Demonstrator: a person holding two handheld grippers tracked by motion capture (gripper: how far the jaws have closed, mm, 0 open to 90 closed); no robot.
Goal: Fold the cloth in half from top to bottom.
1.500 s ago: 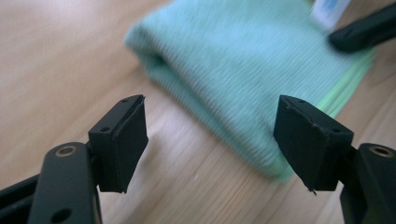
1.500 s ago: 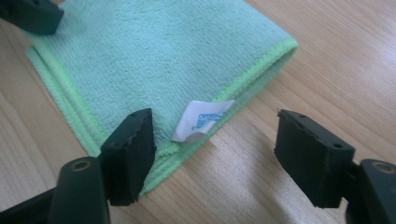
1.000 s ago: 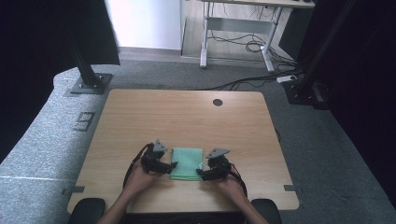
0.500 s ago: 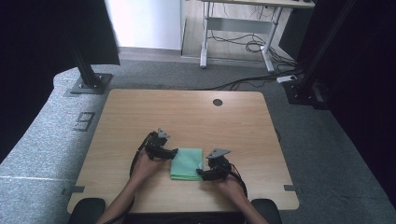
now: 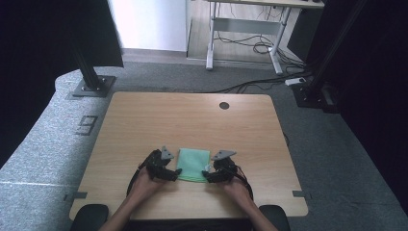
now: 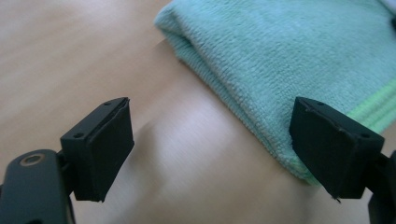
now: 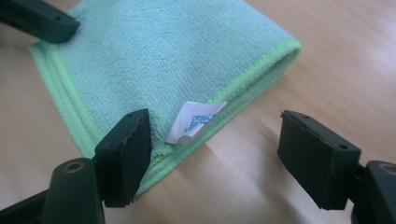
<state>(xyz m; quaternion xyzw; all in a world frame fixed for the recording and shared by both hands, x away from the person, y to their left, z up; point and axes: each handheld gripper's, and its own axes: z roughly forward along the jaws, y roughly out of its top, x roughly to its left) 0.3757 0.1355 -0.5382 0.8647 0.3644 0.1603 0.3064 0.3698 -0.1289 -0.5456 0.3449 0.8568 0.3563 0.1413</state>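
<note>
Your left gripper (image 5: 169, 174) has dropped back to the cloth's (image 5: 194, 164) left edge after hanging a little farther up the desk (image 5: 144, 115) half a second ago; its jaws have just been opening a touch more, nothing between them. Right gripper (image 5: 208, 175) unchanged at the cloth's right edge.

Cloth: green, folded to a small rectangle, flat near the desk's front edge, about midway along it, between your two hands.

Left gripper view: jaws spread wide, one pad over bare wood, the other over the cloth's (image 6: 289, 60) folded edge near a corner. No pinch.

Right gripper view: jaws (image 7: 219, 156) also apart, one pad on or just over the hemmed corner by the white label (image 7: 195, 120), the other over bare desk. Can't tell if that pad touches. Nothing gripped. The far tip of your left gripper shows top left.

Step in hand, by my read: setting both grippers at the near corners, for another fold or a lift.

Next move calls for sliding one pad under each edge so all layers sit between the pads, then closing both together. Catch only the top layer and the fold will probably open.
</note>
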